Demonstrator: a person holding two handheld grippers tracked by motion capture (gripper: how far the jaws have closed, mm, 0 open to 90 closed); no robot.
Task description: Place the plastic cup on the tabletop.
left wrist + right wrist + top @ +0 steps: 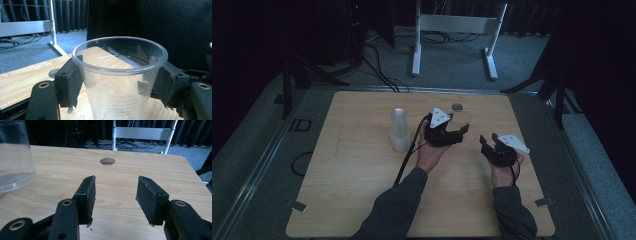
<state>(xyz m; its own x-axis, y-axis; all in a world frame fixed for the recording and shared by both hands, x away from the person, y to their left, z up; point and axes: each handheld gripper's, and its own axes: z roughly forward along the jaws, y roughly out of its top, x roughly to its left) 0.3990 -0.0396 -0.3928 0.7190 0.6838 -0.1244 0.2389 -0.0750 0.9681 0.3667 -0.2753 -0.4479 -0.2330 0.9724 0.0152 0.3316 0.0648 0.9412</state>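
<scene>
Above wooden table (362, 200), left gripper (117, 82) holds clear cup (120, 75) upright, mouth up.

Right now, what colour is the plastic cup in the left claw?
Clear, see-through plastic cup, colourless; it shows best in the left gripper view.

The clear cup (120, 75) in the left gripper view gets chopped off by the bottom edge, so its base can't be seen. In the right gripper view a see-through container (15, 162) runs off the top and left edges. From the high view the stack of cups (399, 131) is too dim to count.
</scene>
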